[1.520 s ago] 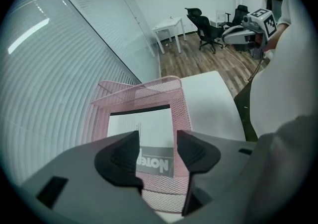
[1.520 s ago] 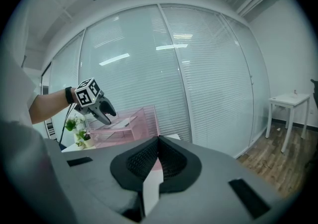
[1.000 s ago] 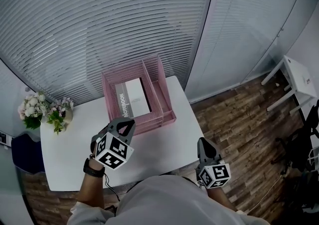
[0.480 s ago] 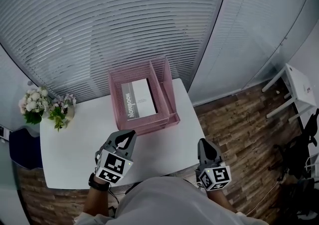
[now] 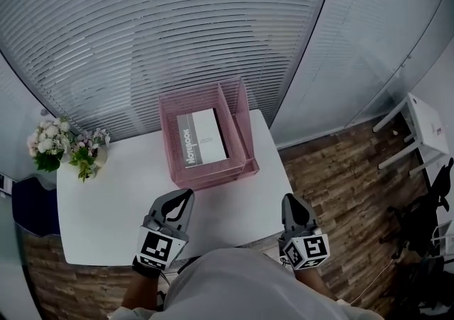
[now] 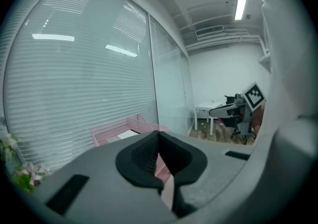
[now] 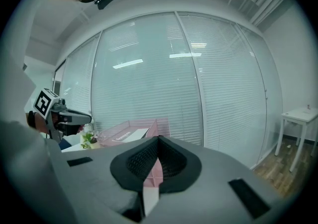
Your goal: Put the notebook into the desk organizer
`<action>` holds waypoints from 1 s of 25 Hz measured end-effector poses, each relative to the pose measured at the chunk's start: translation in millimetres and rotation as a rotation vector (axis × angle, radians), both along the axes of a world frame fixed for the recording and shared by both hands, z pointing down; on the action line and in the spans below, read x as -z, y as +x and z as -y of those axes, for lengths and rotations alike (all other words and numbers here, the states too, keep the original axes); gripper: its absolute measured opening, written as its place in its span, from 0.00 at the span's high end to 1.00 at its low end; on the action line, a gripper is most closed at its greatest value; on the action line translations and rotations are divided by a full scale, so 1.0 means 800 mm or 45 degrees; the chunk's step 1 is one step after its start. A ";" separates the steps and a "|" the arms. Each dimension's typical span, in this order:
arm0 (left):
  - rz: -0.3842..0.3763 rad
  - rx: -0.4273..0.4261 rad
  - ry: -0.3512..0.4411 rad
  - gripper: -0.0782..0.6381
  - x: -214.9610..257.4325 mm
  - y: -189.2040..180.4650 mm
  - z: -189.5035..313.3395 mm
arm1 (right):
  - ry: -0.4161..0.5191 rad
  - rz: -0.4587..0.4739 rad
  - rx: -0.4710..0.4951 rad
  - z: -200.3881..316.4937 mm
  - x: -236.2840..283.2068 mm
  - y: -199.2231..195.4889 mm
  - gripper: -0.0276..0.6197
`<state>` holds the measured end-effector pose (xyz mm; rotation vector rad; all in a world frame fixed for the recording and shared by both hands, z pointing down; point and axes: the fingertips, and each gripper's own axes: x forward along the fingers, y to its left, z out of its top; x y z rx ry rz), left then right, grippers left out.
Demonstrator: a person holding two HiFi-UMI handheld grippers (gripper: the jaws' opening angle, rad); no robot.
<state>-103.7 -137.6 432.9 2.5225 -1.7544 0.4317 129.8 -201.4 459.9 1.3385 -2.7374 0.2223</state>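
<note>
Closest to the person, the left tool point(image 5: 183, 196) is held above the front edge of the white surface point(image 5: 106, 205). Its jaws are pressed together with nothing between them. The right tool point(image 5: 292, 201) hangs off to the side, near the surface's front right corner. Its pads also meet, and it carries nothing. Both point away from the person, roughly level.

Past the tools, toward the back of the surface, stands the pink wire desk organizer point(image 5: 213, 175). The notebook point(image 5: 202, 137) lies flat inside the wider left compartment, its grey-and-white cover facing up, well apart from both tools. A narrower compartment runs along the organizer's right side.

At the far left corner of the surface sits a small bunch of white and pink flowers point(image 5: 62, 152). Behind everything runs a glass wall covered with closed blinds point(image 5: 177, 28). To the right, wooden flooring point(image 5: 340, 184) shows, with a small white side table point(image 5: 424, 121) by the wall and a dark chair point(image 5: 429, 208) nearer the edge.
</note>
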 end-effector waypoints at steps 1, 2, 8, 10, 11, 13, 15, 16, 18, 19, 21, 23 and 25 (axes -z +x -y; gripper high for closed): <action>-0.019 0.008 0.020 0.88 0.001 -0.002 -0.002 | 0.004 -0.001 0.003 0.000 0.001 -0.002 0.94; -0.039 0.019 0.027 0.88 0.001 -0.004 -0.004 | 0.007 -0.002 0.007 -0.001 0.001 -0.005 0.94; -0.138 0.089 0.005 0.88 -0.010 -0.016 -0.015 | 0.016 -0.008 0.027 -0.003 0.008 -0.015 0.94; -0.139 0.084 0.039 0.88 -0.006 -0.020 -0.015 | 0.023 -0.012 0.037 -0.002 0.008 -0.017 0.94; -0.151 0.092 0.037 0.88 -0.005 -0.023 -0.017 | 0.023 -0.013 0.041 -0.003 0.008 -0.018 0.94; -0.182 0.120 0.006 0.88 -0.008 -0.029 -0.023 | 0.021 -0.015 0.043 -0.006 0.008 -0.019 0.94; -0.190 0.132 -0.017 0.88 -0.010 -0.035 -0.027 | 0.015 -0.018 0.042 -0.007 0.007 -0.021 0.94; -0.203 0.140 -0.026 0.88 -0.012 -0.037 -0.029 | 0.011 -0.018 0.041 -0.007 0.006 -0.023 0.94; -0.222 0.145 -0.031 0.88 -0.015 -0.041 -0.030 | 0.008 -0.020 0.046 -0.008 0.003 -0.024 0.94; -0.223 0.144 -0.033 0.88 -0.016 -0.042 -0.031 | 0.007 -0.021 0.048 -0.008 0.002 -0.024 0.94; -0.223 0.142 -0.041 0.88 -0.017 -0.043 -0.033 | 0.002 -0.021 0.048 -0.009 0.002 -0.026 0.94; -0.208 0.127 -0.033 0.88 -0.015 -0.045 -0.034 | -0.003 -0.022 0.046 -0.009 0.002 -0.027 0.94; -0.207 0.112 -0.001 0.88 -0.014 -0.046 -0.032 | -0.003 -0.021 0.050 -0.008 0.001 -0.028 0.94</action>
